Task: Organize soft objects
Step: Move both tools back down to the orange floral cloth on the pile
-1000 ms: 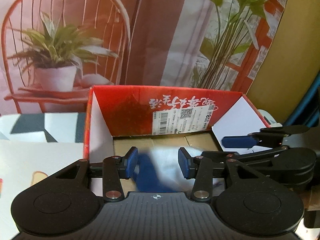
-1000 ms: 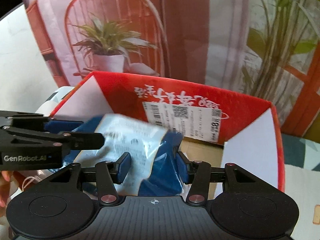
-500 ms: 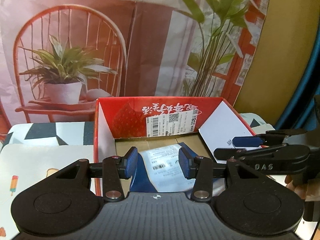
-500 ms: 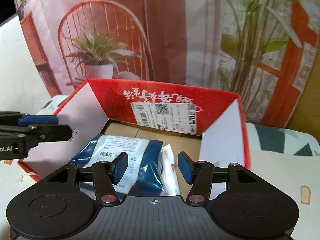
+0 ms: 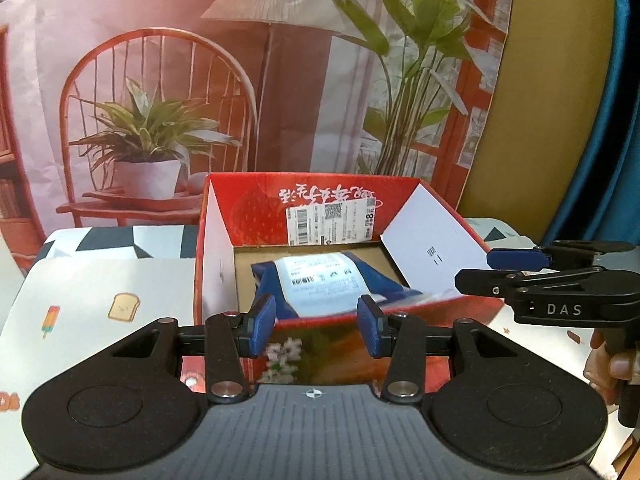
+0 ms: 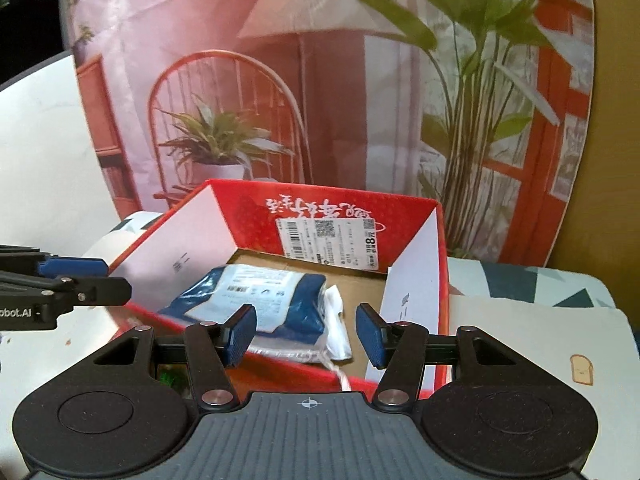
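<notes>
A soft blue package (image 5: pixel 328 280) in clear plastic with a white printed label lies flat on the floor of an open red cardboard box (image 5: pixel 256 216). In the right wrist view the package (image 6: pixel 256 296) sits toward the left of the box (image 6: pixel 240 216), its loose plastic end pointing at me. My left gripper (image 5: pixel 316 330) hangs open in front of the box's near wall with nothing between its blue pads. My right gripper (image 6: pixel 306 336) is open and empty too, above the near rim. Each gripper shows side-on in the other's view: right gripper (image 5: pixel 492 269), left gripper (image 6: pixel 92 280).
The box stands on a tablecloth (image 5: pixel 120 304) printed with toast and ice-lolly drawings. Close behind the box hangs a backdrop poster (image 5: pixel 160 80) of a chair, potted plant and lamp. A person's hand (image 5: pixel 608 364) grips the right tool. A blue curtain (image 5: pixel 616 120) hangs at far right.
A second ago the package was between the jaws over the box, blurred in motion. It now lies still inside, and both grippers have drawn back and risen.
</notes>
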Available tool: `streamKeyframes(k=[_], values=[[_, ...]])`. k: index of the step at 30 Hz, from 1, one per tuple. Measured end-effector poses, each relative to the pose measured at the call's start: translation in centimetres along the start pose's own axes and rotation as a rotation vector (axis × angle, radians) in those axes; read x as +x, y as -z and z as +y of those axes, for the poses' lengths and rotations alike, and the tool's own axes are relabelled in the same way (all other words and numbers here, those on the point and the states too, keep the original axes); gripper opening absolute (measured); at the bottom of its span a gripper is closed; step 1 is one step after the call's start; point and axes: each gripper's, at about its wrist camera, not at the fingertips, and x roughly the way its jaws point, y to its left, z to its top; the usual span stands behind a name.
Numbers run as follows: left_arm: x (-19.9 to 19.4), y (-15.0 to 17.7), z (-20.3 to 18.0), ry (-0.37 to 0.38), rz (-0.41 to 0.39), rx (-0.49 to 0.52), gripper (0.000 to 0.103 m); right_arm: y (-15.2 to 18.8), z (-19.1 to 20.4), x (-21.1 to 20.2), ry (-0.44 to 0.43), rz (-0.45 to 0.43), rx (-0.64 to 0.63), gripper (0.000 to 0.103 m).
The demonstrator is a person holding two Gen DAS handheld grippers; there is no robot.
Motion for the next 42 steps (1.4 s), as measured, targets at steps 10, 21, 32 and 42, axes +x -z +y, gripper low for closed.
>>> streamKeyframes(k=[10, 21, 32, 42], values=[[-2.1, 2.8, -0.4, -0.015, 0.013, -0.013, 0.048, 3.0, 0.8, -2.7, -0.028, -0.024, -0.007, 0.052], [-2.7, 5.6, -0.2, 0.002, 0.051, -0.049, 0.048, 7.2, 1.2, -3.3, -0.042, 0.005, 0.002, 0.052], [-2.2, 8.3, 0.2, 0.066, 0.121, -0.134, 0.048, 10.1, 0.6, -2.7, -0.038, 0.060, 0.023, 0.052], [-1.3, 11.1, -0.5, 0.138, 0.209, -0.205, 0.057, 12.8, 0.2, -2.7, -0.042, 0.123, 0.072, 0.062]])
